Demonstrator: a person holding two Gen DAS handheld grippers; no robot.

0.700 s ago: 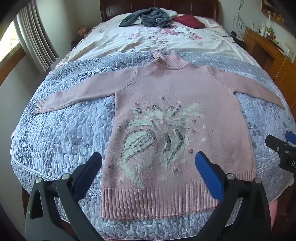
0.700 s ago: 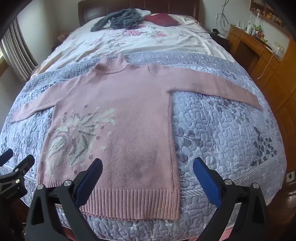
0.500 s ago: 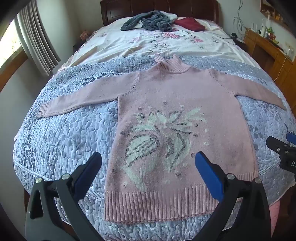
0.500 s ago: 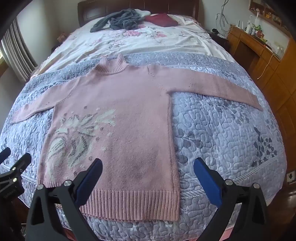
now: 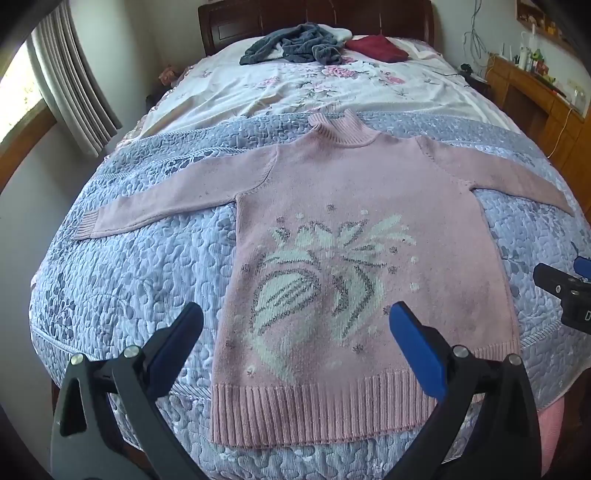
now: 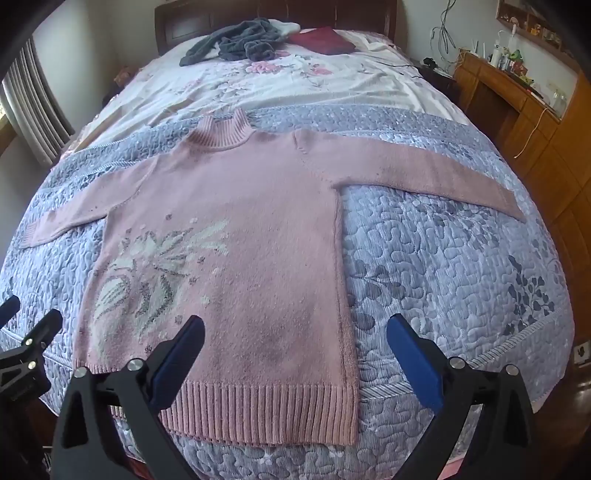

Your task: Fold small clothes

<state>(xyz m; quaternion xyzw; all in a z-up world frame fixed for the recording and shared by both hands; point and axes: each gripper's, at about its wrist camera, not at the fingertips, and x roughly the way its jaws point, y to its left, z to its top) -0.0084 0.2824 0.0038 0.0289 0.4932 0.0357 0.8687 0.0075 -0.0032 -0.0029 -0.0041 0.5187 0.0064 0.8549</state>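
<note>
A pink knit sweater point(image 5: 369, 206) point(image 6: 258, 229) with a white and grey leaf pattern lies flat, face up, on the blue quilted bedspread point(image 5: 129, 266), both sleeves spread out sideways. Its ribbed hem point(image 5: 317, 413) is nearest me. My left gripper point(image 5: 295, 332) hovers open above the lower part of the sweater, holding nothing. My right gripper point(image 6: 295, 339) hovers open over the sweater's lower right corner, also holding nothing. The right gripper point(image 5: 565, 291) shows at the right edge of the left wrist view, and the left gripper point(image 6: 26, 354) at the left edge of the right wrist view.
Farther up the bed lie a floral sheet point(image 5: 314, 85), a grey garment pile point(image 5: 295, 48) and a dark red cloth point(image 5: 376, 48) by the wooden headboard point(image 6: 280, 14). A wooden dresser point(image 6: 517, 96) stands on the right, a window with curtains point(image 5: 70, 81) on the left.
Both grippers have drifted slightly, the left view shifting so the sweater sits a little lower and to the right. Both stay open; the sweater has not moved.
</note>
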